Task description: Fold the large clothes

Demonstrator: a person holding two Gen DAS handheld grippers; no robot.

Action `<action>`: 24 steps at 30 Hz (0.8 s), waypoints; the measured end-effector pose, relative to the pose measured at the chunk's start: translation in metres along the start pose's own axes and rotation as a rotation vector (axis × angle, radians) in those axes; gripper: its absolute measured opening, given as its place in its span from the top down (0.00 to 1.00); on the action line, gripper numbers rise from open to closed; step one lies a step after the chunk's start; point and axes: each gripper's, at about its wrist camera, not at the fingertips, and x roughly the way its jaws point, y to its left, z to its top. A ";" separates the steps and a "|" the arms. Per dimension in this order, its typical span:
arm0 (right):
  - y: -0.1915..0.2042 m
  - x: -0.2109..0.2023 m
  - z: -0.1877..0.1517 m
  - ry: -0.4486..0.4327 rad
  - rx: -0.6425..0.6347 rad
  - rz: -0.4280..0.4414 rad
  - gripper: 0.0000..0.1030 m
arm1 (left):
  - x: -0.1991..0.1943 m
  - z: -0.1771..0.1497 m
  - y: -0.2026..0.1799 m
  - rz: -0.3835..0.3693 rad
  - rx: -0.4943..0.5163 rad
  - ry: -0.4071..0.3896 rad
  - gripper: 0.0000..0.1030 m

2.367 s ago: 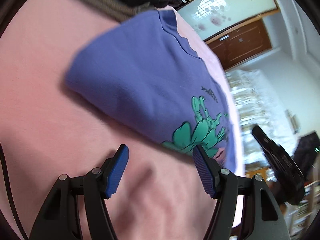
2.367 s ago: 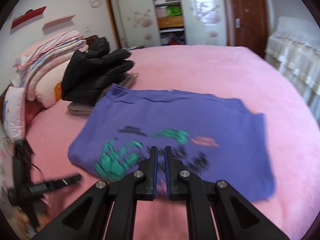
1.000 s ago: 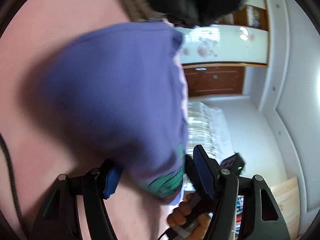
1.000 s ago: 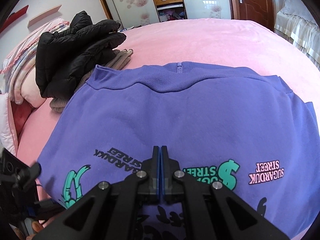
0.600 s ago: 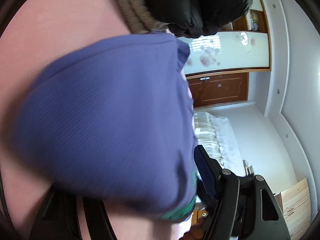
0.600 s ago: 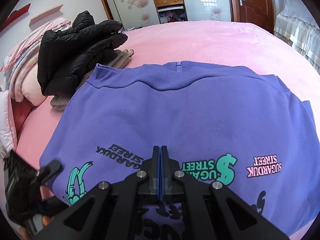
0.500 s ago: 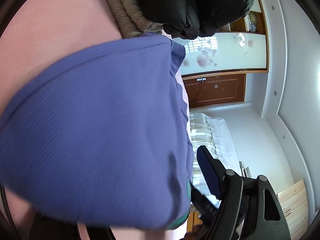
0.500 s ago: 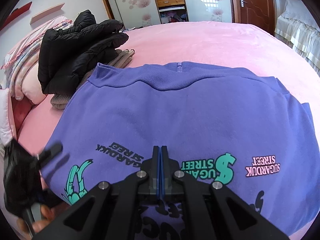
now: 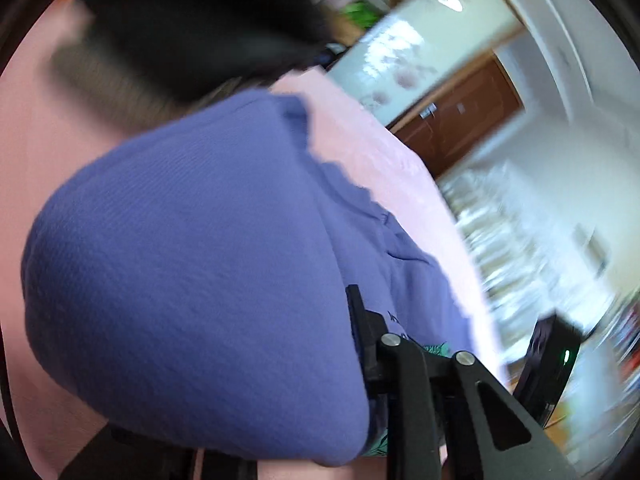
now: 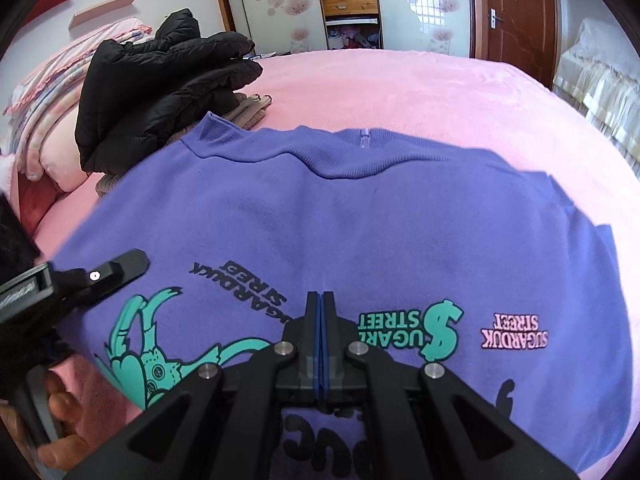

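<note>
A purple sweatshirt (image 9: 192, 280) fills the blurred view, draped over the left gripper (image 9: 360, 360); a black jacket (image 9: 200, 20) lies at twelve o'clock on the pink bed (image 9: 380, 152).

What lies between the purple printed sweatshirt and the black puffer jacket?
A folded tan knit garment, tucked under the black puffer jacket beside the purple printed sweatshirt, in the right wrist view.

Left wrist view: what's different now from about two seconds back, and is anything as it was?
The left gripper, open and short of the purple sweatshirt then, has moved in at its left edge, and the cloth now drapes over it, hiding one finger. Both cameras sit closer to the sweatshirt. Unchanged: the right gripper stays shut over the printed front, and the black jacket stays piled beyond the collar.
</note>
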 end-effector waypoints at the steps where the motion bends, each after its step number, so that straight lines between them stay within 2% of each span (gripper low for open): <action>1: -0.002 0.001 -0.001 0.000 0.005 0.005 1.00 | -0.004 0.000 -0.018 0.022 0.081 -0.022 0.83; 2: -0.006 0.001 -0.003 -0.002 0.025 0.023 1.00 | -0.006 0.000 -0.030 0.029 0.129 -0.035 0.83; 5: -0.016 0.001 -0.007 -0.013 0.047 0.061 1.00 | -0.010 -0.010 -0.076 0.071 0.362 -0.067 0.83; 7: -0.021 0.001 -0.009 -0.020 0.056 0.078 1.00 | -0.007 -0.019 -0.108 0.118 0.547 -0.085 0.83; 11: -0.035 -0.001 -0.015 -0.036 0.101 0.135 1.00 | 0.001 -0.029 -0.144 0.172 0.785 -0.087 0.83; 18: -0.055 0.001 -0.022 -0.059 0.181 0.238 1.00 | 0.004 -0.056 -0.186 0.214 1.097 -0.055 0.83; 24: -0.067 0.002 -0.020 -0.039 0.199 0.297 1.00 | 0.013 -0.070 -0.217 0.276 1.277 -0.013 0.83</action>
